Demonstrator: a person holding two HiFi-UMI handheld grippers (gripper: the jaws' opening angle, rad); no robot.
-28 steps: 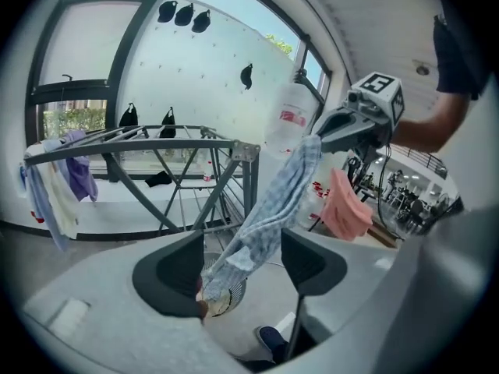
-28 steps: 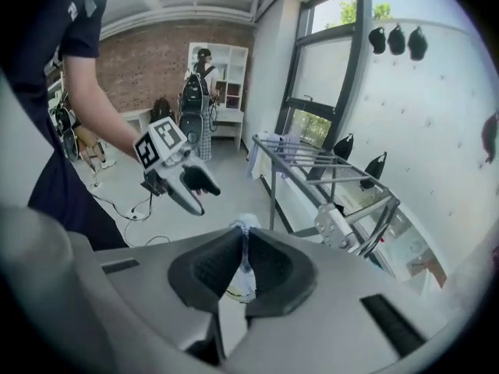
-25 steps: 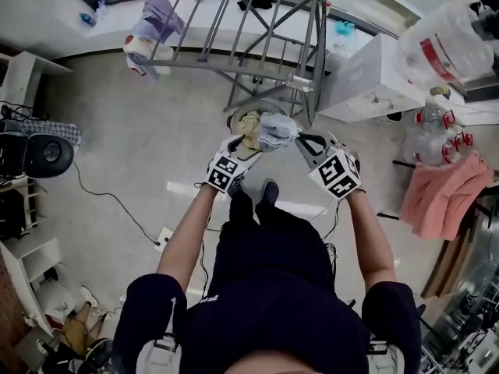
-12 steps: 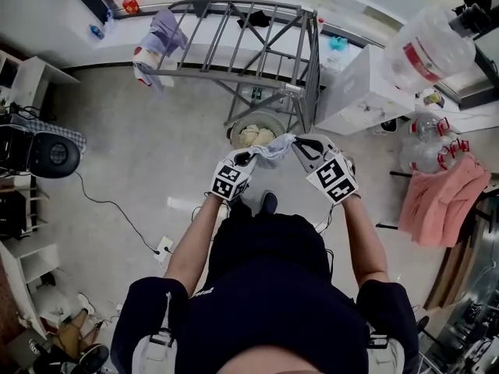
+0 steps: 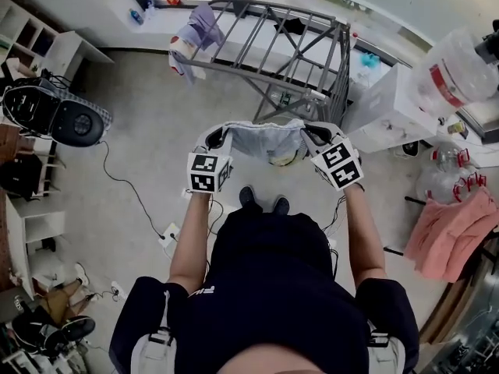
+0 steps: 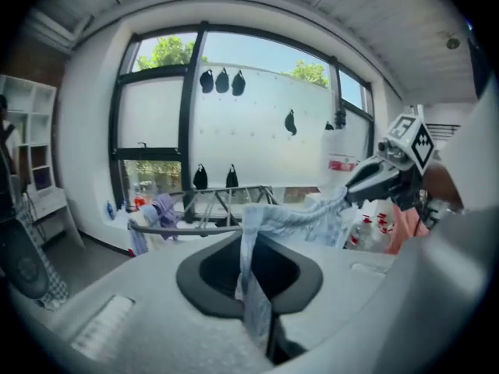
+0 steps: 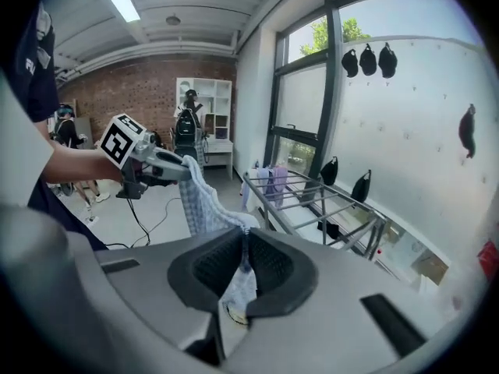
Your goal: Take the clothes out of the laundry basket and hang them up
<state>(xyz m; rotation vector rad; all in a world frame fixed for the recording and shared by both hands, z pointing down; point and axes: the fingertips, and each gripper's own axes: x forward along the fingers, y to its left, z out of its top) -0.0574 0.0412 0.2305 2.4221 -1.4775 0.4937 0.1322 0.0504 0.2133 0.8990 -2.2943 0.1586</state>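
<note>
A pale blue checked cloth is stretched level between my two grippers, in front of my body. My left gripper is shut on its left end, which shows pinched in the jaws as the cloth in the left gripper view. My right gripper is shut on the other end, the cloth. The laundry basket stands on the floor below and is mostly hidden by the cloth. Beyond it stands the grey drying rack, with a purple garment hung at its left end.
A white cabinet stands right of the rack, with large water bottles and a pink cloth further right. A black round appliance and white shelves are at the left. A cable runs over the floor to a socket strip.
The left gripper has closed on the cloth's free end above the basket. Both grippers have risen and moved apart, and the bunched cloth is now spread out between them.
</note>
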